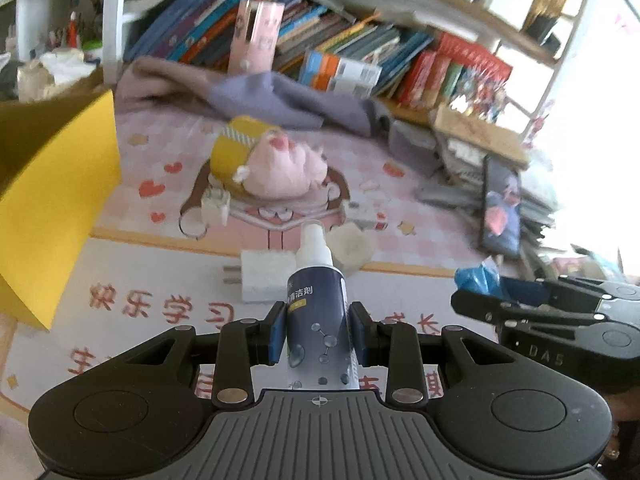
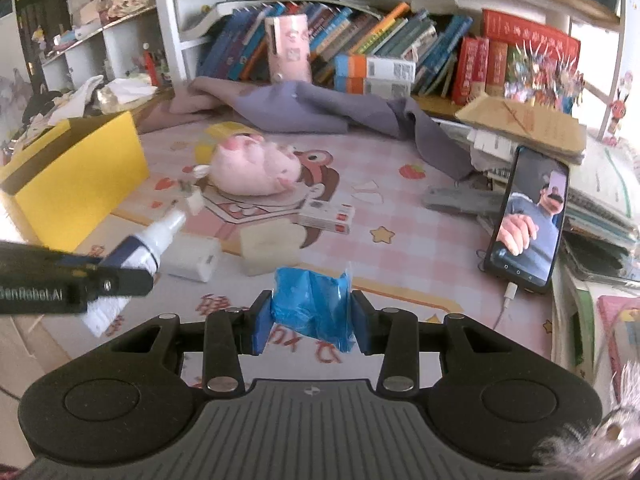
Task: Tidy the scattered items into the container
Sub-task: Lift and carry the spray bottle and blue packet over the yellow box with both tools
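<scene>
I have the spray bottle (image 1: 316,320) clamped between the blue pads of my left hand-held gripper (image 1: 318,332), its white nozzle pointing away from me, the dark label facing up. My right hand-held gripper (image 2: 308,322) is closed tight on a crumpled blue plastic bag (image 2: 314,304), which bulges out between its pads. Both are held up off the surface (image 2: 420,240), which is covered by a pink cartoon mat.

The yellow box (image 2: 80,184), the container, stands open at the left edge of the mat, beside the left gripper. Scattered items lie on the mat ahead: a white charger plug (image 2: 192,260) and a pale, blocky item (image 2: 268,250) close in, a small red-and-white carton (image 2: 326,216) just past them, and a pink plush toy (image 2: 256,168) further back, lying on its side.

At the right a phone (image 2: 528,220) leans upright against a stack of papers, a white cable plugged into its lower end. A grey cloth (image 2: 312,108) is heaped at the back, in front of a row of leaning books (image 2: 380,48).
</scene>
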`<state>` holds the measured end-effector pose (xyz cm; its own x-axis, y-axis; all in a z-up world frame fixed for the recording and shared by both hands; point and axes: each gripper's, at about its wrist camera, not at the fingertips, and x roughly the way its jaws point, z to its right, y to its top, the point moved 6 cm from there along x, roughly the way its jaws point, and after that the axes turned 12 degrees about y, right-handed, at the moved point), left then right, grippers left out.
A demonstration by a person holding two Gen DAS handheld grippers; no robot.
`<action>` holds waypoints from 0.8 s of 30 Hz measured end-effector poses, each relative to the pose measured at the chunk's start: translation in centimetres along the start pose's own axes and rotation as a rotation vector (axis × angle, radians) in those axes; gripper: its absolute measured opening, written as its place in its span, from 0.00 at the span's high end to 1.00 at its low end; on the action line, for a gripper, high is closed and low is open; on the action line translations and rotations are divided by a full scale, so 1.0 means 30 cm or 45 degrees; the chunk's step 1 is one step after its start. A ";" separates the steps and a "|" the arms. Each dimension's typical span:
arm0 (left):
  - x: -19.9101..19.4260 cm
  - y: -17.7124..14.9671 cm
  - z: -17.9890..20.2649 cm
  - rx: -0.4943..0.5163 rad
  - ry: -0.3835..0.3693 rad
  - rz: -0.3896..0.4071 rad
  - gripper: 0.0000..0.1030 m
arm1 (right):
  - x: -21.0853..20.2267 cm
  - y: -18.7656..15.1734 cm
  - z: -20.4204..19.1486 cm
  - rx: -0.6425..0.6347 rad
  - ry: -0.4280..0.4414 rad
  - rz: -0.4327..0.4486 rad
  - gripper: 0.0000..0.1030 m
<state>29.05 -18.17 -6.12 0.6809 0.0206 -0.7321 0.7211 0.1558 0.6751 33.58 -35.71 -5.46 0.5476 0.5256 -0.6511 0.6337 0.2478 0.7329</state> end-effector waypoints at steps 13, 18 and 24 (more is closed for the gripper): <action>-0.217 -0.058 -0.275 0.025 -0.122 0.093 0.69 | -0.082 -0.018 -0.338 -0.014 -0.081 0.083 0.63; -0.288 -0.120 -0.418 0.011 -0.140 0.084 0.69 | -0.088 -0.052 -0.504 -0.012 -0.097 0.096 0.63; -0.371 -0.206 -0.567 0.036 -0.154 0.078 0.69 | -0.078 -0.133 -0.705 0.031 -0.098 0.096 0.63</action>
<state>14.85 -2.56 -3.70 0.7328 -0.0901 -0.6744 0.6800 0.1297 0.7216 18.22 -20.72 -2.68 0.6338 0.4780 -0.6081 0.6017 0.1893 0.7759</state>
